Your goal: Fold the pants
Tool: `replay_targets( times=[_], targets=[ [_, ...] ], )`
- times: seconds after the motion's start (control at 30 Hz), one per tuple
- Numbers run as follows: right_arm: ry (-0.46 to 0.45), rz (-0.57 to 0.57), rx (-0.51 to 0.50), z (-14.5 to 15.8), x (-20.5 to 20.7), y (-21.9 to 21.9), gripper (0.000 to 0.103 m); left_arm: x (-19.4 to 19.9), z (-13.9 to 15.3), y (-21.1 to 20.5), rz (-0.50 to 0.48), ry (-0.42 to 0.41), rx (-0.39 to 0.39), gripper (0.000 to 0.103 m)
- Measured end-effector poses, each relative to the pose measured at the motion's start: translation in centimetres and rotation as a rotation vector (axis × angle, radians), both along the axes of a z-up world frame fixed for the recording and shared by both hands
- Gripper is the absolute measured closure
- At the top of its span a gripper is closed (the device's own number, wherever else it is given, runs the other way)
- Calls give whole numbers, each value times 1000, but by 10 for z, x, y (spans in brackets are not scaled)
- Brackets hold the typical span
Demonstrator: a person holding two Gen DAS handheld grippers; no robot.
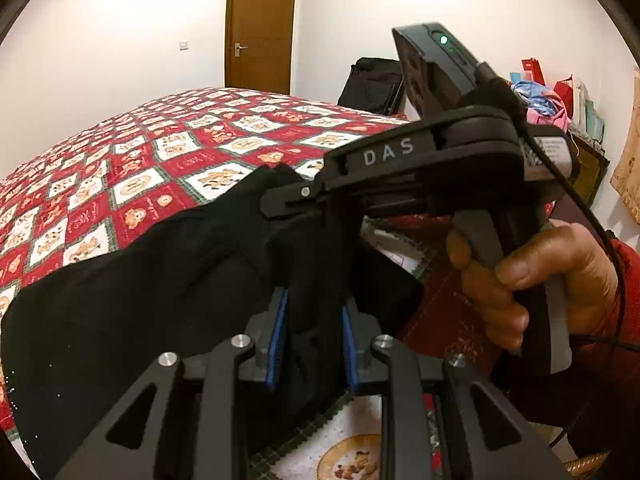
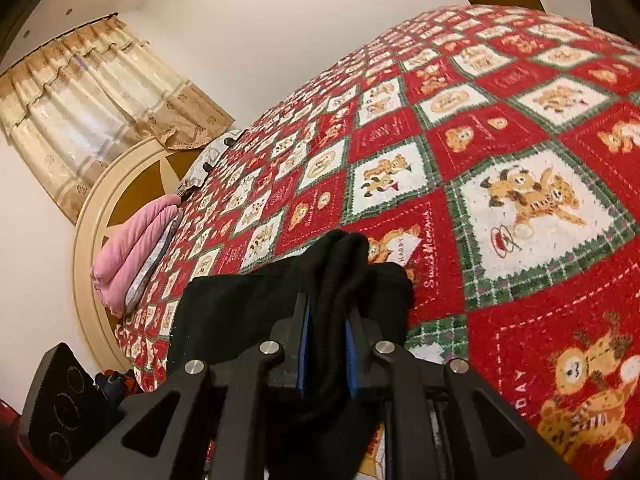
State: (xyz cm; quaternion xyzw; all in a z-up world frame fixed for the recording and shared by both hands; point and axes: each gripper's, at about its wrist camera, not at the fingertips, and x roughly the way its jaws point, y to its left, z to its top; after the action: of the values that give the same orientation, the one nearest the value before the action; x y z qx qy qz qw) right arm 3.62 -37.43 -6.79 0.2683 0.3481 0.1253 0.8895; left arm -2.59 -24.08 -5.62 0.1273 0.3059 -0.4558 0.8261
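Black pants: bunched fabric clamped in both claws and held up above the bed, draping away to the left in the left wrist view.
Left claw: closed down on a thick fold of the pants; blue pads press the cloth from both sides.
Right claw: likewise pinched on a ribbed black edge of the pants, which sticks up between its blue pads and spills over both sides.
Right claw, from the left wrist view: its black body marked "DAS" reaches in from the right, its tip buried in the pants just above the left claw; the two claws sit close together.
Right hand: wrapped around the grey handle, with a red sleeve behind it.
Bed: red, white and green quilt with teddy-bear squares lying under the pants and stretching far back.
Pink bedding: folded stack at the far end of the bed, by the round cream headboard.
Curtain: beige, patterned, above the headboard.
Door: brown wood, shut, in the white wall beyond the bed.
Suitcase: dark, standing past the bed's far corner.
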Motion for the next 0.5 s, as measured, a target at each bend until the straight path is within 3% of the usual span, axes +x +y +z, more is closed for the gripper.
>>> replay_targets(
  times=[0.13,0.23,0.37,0.5],
  targets=[
    [-26,9,-23,12,0,10,87,1,2,2,4,-15,0,77],
    [-54,42,-1,28,2,20,87,5,13,18,20,-9,-42,75],
    [-107,134,35,58,13,52,87,13,35,56,79,-2,-110,75],
    [-170,266,102,81,27,93,87,10,67,93,161,-64,-146,75]
  ],
)
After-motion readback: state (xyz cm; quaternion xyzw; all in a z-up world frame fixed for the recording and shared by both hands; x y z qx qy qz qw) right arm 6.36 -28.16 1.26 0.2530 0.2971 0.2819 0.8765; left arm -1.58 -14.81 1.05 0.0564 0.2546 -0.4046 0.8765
